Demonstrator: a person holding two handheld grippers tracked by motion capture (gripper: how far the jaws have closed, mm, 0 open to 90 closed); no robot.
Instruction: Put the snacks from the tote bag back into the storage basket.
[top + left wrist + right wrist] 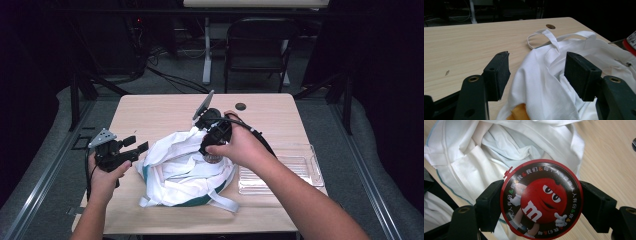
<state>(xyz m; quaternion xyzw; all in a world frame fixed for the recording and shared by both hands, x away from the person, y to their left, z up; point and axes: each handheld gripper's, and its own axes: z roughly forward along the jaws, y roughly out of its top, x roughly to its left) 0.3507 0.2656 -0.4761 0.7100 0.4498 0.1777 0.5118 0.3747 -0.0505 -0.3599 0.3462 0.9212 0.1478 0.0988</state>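
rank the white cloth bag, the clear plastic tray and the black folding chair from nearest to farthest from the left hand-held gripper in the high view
From the left hand-held gripper, at the table's left edge:
1. White cloth bag: just right of the open jaws, mid-table.
2. Clear plastic tray: at the table's right edge, beyond the bag.
3. Black folding chair: on the floor behind the table's far side.

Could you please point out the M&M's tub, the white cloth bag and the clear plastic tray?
M&M's tub [541, 200]: right gripper view, red lid face.
white cloth bag [180, 167]: high view, crumpled middle.
clear plastic tray [316, 172]: high view, right rim.
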